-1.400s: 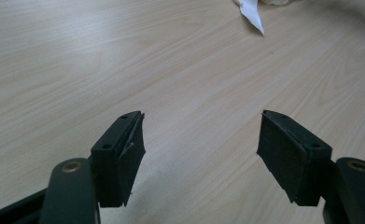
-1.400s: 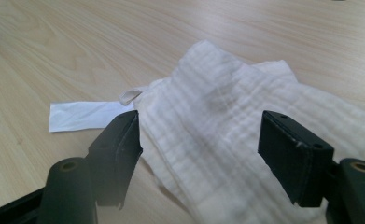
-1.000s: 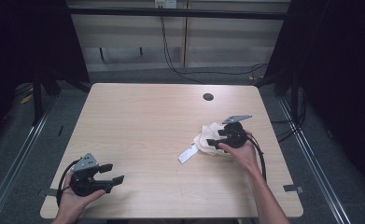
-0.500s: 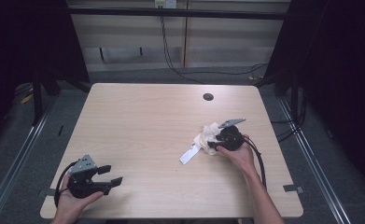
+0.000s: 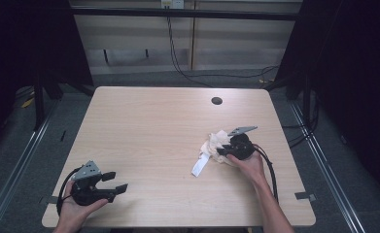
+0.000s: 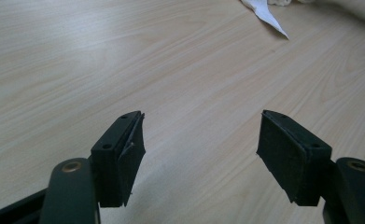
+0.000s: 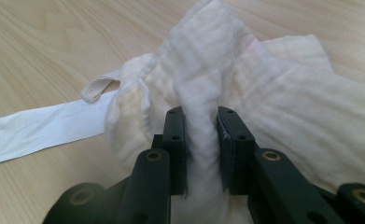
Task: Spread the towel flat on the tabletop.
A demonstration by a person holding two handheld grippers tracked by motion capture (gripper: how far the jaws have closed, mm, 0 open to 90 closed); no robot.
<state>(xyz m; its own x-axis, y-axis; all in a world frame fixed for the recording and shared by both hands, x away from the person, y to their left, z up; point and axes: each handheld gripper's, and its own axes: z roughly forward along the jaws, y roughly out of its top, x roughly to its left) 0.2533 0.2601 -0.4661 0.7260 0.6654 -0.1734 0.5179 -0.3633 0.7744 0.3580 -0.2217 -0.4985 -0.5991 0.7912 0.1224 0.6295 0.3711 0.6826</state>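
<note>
My right tool (image 7: 201,140) pinches a ridge of the crumpled cream cloth (image 7: 264,93) on the pale wooden bench (image 5: 153,126); my left tool (image 6: 201,158) waits agape, empty; any folding looks unstarted.

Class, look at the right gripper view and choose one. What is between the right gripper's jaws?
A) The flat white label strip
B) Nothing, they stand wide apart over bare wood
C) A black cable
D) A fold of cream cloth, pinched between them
D: in the right gripper view the right gripper has its jaws closed on a raised fold of the cream cloth, while the white label strip lies flat on the table to one side.
</note>
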